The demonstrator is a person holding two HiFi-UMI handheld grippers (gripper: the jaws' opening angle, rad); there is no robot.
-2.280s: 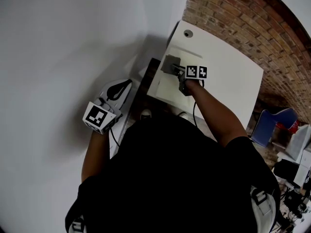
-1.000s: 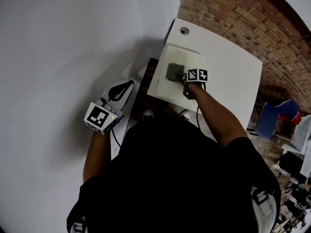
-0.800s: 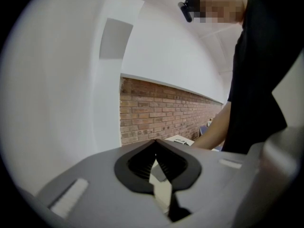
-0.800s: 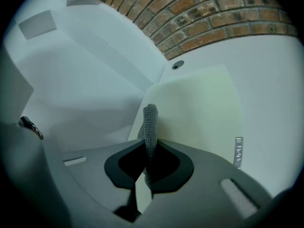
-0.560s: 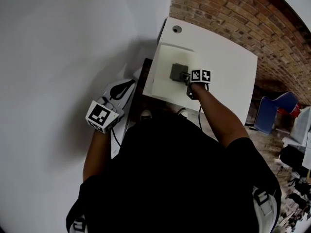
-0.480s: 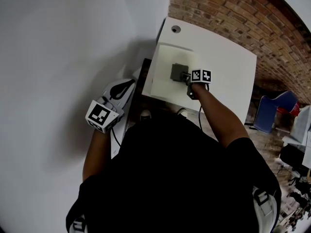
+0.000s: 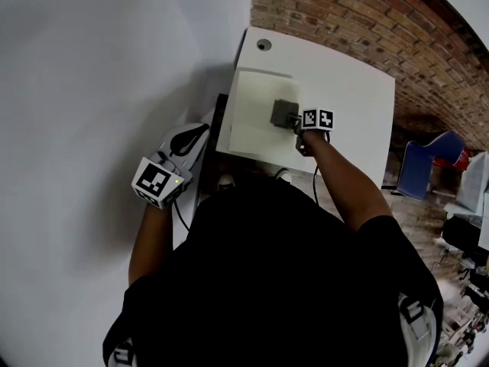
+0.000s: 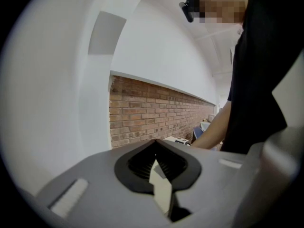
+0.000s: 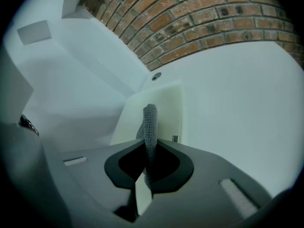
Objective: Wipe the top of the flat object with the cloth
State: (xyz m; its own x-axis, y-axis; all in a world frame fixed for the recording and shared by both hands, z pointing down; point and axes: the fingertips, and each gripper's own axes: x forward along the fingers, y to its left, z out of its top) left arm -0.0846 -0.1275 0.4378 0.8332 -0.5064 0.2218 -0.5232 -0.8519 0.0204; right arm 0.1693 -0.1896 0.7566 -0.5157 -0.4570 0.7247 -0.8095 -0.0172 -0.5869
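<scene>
Head view: white square table (image 7: pixel 348 75) beside red brick wall (image 7: pixel 344 10), bearing cream flat rectangular board (image 7: pixel 246 121). Lying on board's top, grey knitted cloth (image 7: pixel 282 112), clamped between right gripper's (image 7: pixel 294 121) jaws. Well apart, left gripper (image 7: pixel 195 134), jaws together, holding nothing.

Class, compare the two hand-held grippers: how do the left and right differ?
The right hand-held gripper is shut on the cloth; the left hand-held gripper is shut on nothing. The right reaches over the board on the table; the left is held away from the table. Both carry marker cubes.
</scene>
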